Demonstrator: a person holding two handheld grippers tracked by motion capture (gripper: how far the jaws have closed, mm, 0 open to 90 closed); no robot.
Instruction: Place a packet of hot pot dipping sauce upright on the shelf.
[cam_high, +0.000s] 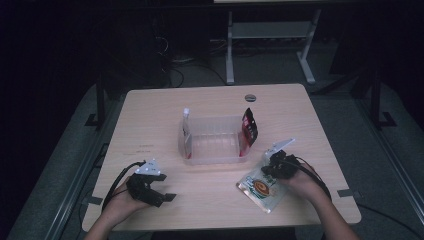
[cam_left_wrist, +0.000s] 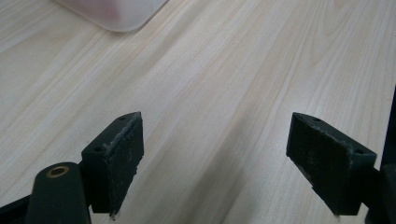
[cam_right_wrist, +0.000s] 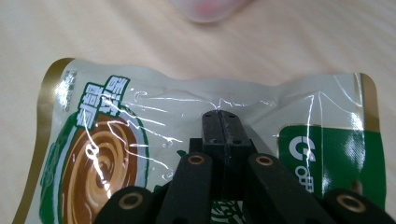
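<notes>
A cream and green pouch (cam_high: 259, 186) printed with a brown swirl lies at the front right of the table. My right gripper (cam_high: 274, 167) sits over its far end. In the right gripper view the pouch (cam_right_wrist: 116, 140) spreads under the jaws. My right gripper (cam_right_wrist: 222, 116) is shut, its tips pinching the creased film near the pouch's middle. My left gripper (cam_high: 162, 196) rests at the front left, and in its own view the left gripper (cam_left_wrist: 224, 172) stands open over bare wood with nothing between the pads.
A clear plastic bin (cam_high: 212, 156) stands mid-table. A white and red spouted pouch (cam_high: 186, 131) leans at its left wall and a dark red packet (cam_high: 249, 128) at its right. A bin corner (cam_left_wrist: 116, 14) shows ahead of the left jaws. A grey grommet (cam_high: 250, 97) lies farther back.
</notes>
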